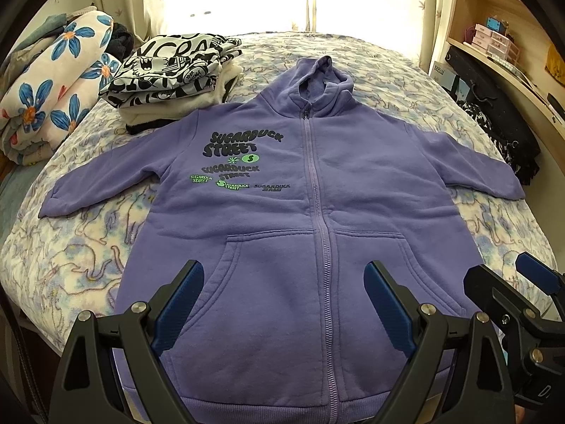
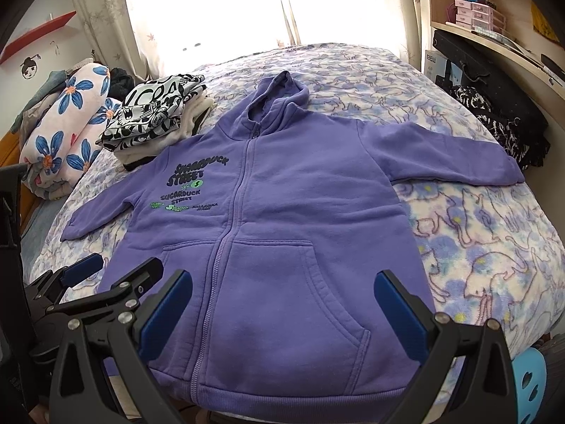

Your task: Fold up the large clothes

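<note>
- A purple hoodie (image 1: 282,190) lies flat and face up on the bed (image 1: 88,247), zip closed, both sleeves spread out sideways, hood pointing toward the window.
- The left gripper (image 1: 284,282) hangs over the hoodie's hem with its jaws wide apart, nothing between them.
- The right gripper (image 2: 284,293) hangs likewise over the hem, jaws wide apart and empty.
- A stack of folded clothes (image 1: 173,70) sits beyond the left sleeve, beside a floral blanket (image 1: 53,84).

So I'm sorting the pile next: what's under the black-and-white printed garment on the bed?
The black-and-white printed garment tops a stack of folded clothes: cream-white fabric shows beneath, then a dark edge at the bottom. How many pieces are there is hidden.
</note>
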Tool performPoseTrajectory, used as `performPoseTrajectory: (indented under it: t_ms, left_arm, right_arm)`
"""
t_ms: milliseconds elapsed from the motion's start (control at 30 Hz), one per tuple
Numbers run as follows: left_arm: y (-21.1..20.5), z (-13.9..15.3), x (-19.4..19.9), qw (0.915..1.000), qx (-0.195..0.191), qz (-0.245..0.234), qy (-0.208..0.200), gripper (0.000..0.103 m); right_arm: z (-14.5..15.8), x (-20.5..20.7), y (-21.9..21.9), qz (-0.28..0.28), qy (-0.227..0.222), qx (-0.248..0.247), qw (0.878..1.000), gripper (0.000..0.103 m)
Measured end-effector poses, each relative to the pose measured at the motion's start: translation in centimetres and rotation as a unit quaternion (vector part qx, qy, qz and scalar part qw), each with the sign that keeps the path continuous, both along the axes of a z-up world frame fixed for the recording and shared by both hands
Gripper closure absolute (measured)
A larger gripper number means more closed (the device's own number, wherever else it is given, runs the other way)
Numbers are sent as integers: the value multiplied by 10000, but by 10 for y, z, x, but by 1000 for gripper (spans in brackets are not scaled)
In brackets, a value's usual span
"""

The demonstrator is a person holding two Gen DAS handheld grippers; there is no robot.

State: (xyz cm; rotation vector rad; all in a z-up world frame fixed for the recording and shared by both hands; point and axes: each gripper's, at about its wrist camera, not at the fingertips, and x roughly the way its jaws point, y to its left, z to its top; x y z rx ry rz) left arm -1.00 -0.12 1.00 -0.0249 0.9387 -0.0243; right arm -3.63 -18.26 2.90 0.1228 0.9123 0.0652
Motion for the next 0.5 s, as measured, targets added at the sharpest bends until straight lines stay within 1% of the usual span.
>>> performPoseTrajectory:
  t_ms: [500]
  left_arm:
    - [1,0,0,10000,-40,7,64,12]
  right_arm:
    - [-2,-1,-1,6,6,2,10000,0]
